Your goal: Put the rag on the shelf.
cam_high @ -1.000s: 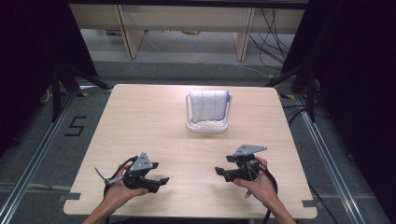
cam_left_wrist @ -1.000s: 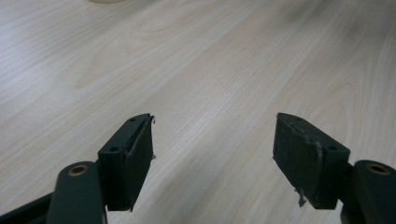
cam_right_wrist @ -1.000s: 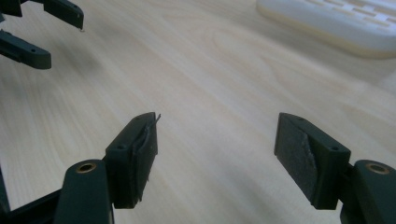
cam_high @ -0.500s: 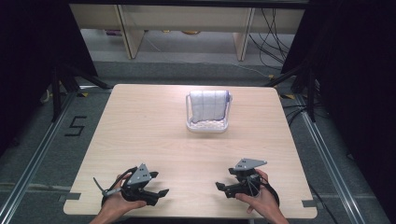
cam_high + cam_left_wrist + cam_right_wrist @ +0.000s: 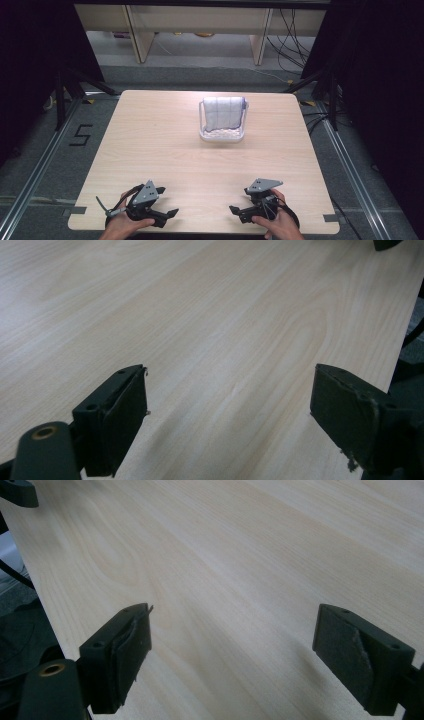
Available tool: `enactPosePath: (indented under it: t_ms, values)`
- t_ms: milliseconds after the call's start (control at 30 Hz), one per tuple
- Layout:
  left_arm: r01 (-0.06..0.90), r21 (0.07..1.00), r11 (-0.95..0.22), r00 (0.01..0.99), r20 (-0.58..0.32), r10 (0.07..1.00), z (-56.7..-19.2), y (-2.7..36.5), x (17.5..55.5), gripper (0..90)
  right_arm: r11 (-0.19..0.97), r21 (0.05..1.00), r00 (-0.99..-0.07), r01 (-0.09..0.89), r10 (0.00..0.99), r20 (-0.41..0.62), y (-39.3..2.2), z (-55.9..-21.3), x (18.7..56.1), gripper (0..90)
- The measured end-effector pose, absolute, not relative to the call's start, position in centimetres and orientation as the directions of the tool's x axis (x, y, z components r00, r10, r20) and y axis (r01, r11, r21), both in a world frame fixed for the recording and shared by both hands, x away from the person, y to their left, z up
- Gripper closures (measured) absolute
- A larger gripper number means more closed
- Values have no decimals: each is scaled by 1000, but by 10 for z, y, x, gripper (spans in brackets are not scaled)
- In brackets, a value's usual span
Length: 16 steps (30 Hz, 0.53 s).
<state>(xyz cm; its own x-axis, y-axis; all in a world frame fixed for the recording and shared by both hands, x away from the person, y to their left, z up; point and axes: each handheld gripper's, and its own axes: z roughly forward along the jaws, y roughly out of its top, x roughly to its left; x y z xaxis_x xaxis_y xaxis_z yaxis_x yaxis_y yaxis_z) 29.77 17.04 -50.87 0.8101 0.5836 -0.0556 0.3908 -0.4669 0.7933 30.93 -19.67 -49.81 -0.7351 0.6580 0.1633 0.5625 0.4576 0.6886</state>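
Towel (image 5: 223,112) sits folded in the clear tray (image 5: 221,136) at the far middle of the table (image 5: 150,140), well apart from my hands. It leans up against the tray's back wall, so its long side runs across the table and its folded top faces up. My left gripper (image 5: 170,214) and right gripper (image 5: 234,210) rest low near my edge of the table, pointing at each other. Both have just been opening and hold nothing. I think the towel is put away and I am done.
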Motion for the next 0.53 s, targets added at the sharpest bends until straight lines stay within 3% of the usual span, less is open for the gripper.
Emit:
enactPosePath:
  t_ms: [533]
  values:
    - [399, 782, -478, 799, -41, 600, -512, 170, 304, 151, 474, 684, -747, 554, 646, 157, -198, -500, 314, 165]
